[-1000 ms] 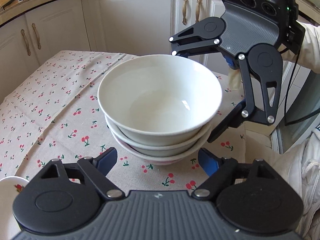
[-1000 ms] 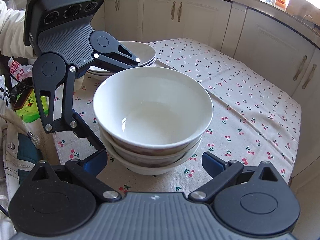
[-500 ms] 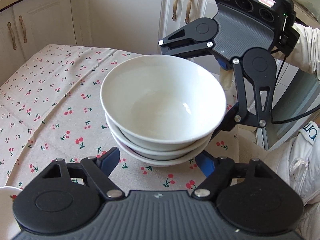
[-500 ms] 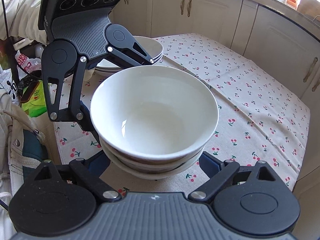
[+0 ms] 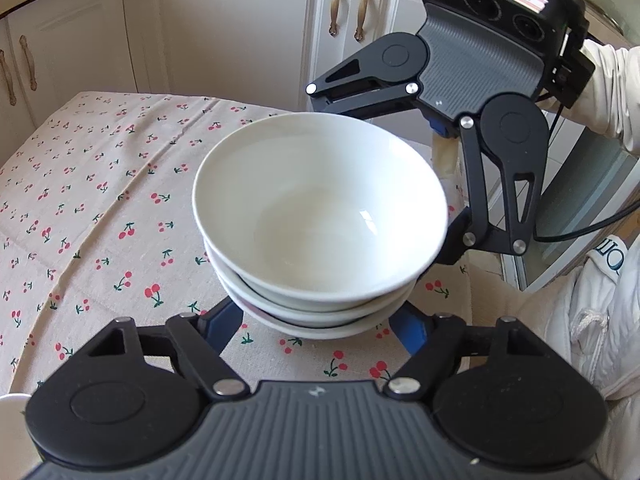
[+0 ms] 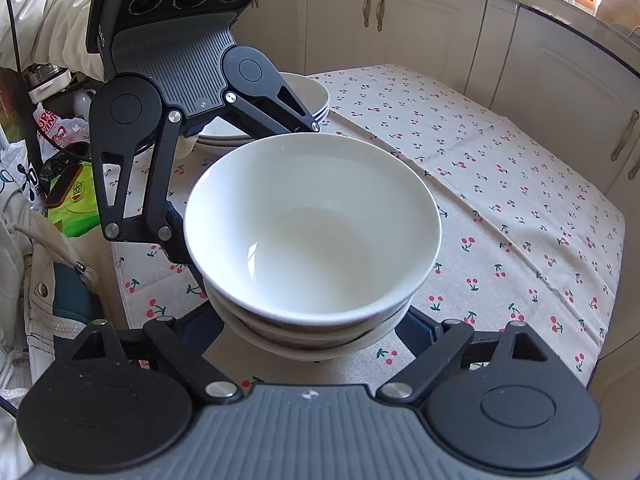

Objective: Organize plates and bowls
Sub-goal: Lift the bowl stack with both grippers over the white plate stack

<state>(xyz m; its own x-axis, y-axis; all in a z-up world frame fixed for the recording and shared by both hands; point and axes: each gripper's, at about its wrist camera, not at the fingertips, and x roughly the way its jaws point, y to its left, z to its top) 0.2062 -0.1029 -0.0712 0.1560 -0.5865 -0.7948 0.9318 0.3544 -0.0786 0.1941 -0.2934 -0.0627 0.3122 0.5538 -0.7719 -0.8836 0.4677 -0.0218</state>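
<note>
A stack of three white bowls (image 5: pixel 320 220) fills the middle of both wrist views (image 6: pixel 312 228), held above the cherry-print tablecloth (image 5: pixel 100 208). My left gripper (image 5: pixel 316 324) has its blue-padded fingers open wide and pressed against the lowest bowl's sides from one side. My right gripper (image 6: pixel 312 328) does the same from the opposite side. Each gripper shows in the other's view, the right one (image 5: pixel 472 120) and the left one (image 6: pixel 172 92). The fingertips are hidden under the bowls.
A stack of white plates (image 6: pixel 260 124) sits on the table behind the left gripper. White cabinets (image 5: pixel 240 32) surround the table. Bags and clutter (image 6: pixel 68 192) lie beyond the table edge. A white dish edge (image 5: pixel 12 404) shows at the lower left.
The bowl stack has come closer to both cameras and risen off the cloth. Both grippers have closed in under the lowest bowl.
</note>
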